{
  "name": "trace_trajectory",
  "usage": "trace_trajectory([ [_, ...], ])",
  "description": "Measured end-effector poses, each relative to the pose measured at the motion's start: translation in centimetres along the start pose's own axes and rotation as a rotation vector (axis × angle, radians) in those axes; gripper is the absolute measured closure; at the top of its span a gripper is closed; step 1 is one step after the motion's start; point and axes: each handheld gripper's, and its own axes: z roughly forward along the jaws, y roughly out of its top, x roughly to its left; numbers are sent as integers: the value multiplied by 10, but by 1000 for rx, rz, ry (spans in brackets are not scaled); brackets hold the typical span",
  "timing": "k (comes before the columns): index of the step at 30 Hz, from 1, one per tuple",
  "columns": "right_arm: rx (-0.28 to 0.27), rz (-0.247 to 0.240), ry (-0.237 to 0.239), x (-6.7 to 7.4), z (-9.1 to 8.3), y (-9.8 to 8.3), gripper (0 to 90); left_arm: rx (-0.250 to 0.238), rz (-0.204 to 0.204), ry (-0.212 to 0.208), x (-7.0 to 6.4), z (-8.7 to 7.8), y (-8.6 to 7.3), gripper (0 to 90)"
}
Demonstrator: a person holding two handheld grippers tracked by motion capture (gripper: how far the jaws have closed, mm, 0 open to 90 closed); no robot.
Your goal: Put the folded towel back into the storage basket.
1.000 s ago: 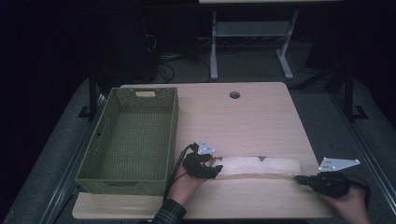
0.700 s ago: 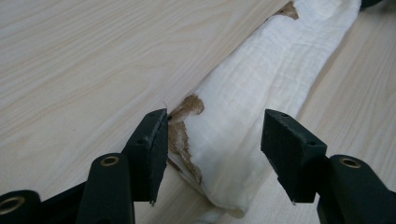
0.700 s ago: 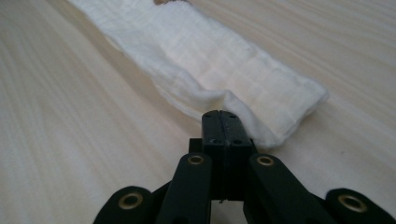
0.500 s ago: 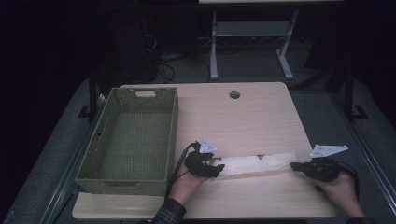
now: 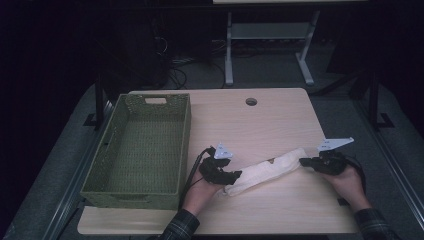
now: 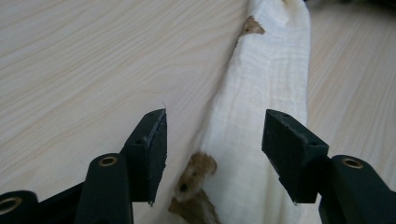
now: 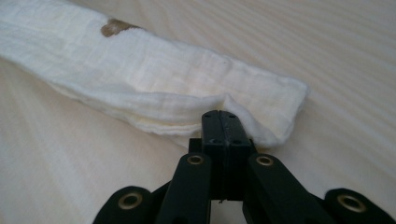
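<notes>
The folded cloth [image 5: 265, 172] is lying stretched across the worktop [image 5: 260, 120]. The right gripper [image 7: 220, 122] is pinching its end edge; the left gripper [image 6: 212, 154] is standing released astride it. Risk: further pulling is likely dragging or unfolding the unanchored cloth.

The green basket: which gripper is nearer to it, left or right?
Left. The left gripper is just beside the green basket's near right corner, at the cloth's near end; the right gripper is across the table, at the cloth's other end.
</notes>
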Motion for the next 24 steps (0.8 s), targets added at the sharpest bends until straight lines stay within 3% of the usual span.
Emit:
trace_trajectory([
  [9, -15, -23, 1, -10, 32, 31, 899, 9, -2, -10, 5, 6, 2, 432],
  [14, -41, -7, 18, -16, 42, 36, 894, 32, 7, -11, 7, 10, 1, 491],
  [24, -76, -1, 26, -10, 20, 32, 594, 108, 35, 3, 11, 27, 0, 812],
])
